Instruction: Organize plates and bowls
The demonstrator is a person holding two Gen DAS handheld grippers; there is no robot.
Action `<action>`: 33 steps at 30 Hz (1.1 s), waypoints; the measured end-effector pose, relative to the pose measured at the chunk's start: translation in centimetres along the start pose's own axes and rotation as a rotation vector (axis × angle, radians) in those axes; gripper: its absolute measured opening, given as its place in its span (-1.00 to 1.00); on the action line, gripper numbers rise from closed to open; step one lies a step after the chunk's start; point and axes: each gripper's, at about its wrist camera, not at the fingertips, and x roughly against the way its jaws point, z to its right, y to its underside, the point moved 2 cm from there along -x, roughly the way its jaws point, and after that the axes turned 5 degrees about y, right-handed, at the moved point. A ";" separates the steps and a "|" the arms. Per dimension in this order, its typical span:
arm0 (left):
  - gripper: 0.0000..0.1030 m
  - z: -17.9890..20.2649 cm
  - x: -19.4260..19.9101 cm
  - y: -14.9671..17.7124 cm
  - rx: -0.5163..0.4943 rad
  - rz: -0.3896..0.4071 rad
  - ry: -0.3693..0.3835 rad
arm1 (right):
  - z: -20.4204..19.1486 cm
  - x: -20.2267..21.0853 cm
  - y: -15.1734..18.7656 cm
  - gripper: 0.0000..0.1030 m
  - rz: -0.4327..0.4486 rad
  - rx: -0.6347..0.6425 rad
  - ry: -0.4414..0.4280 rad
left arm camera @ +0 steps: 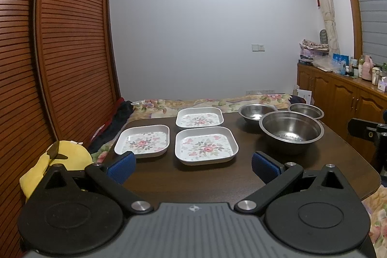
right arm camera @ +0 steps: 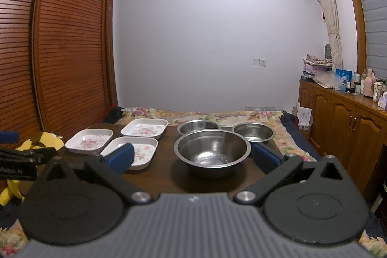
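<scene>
Both claws, left point(left arm camera: 192, 165) and right point(right arm camera: 193, 156), hang spread and empty; a shallow pinch on a bowl point(right arm camera: 212, 151) rim could slip, clattering onto the tabletop point(left arm camera: 217, 183).

Bare table point(left arm camera: 212, 183) lies open in front of the big steel bowl point(left arm camera: 291, 129); square plates point(left arm camera: 206, 145) crowd its left, smaller bowls point(left arm camera: 256, 112) behind.

Your three bowls point(right arm camera: 212, 151) look like shiny, smooth metal — beside them the floral plates point(left arm camera: 206, 145) are glossy, on a dark polished wood table point(left arm camera: 326, 156).
</scene>
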 end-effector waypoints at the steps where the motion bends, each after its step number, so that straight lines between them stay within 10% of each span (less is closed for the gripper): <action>1: 1.00 0.0 0.0 0.0 0.001 0.000 0.000 | 0.0 0.0 0.0 1.00 -0.001 0.000 0.000; 33: 1.00 -0.2 -0.3 0.4 0.008 -0.006 -0.002 | 0.3 -0.2 0.1 1.00 -0.007 -0.011 0.007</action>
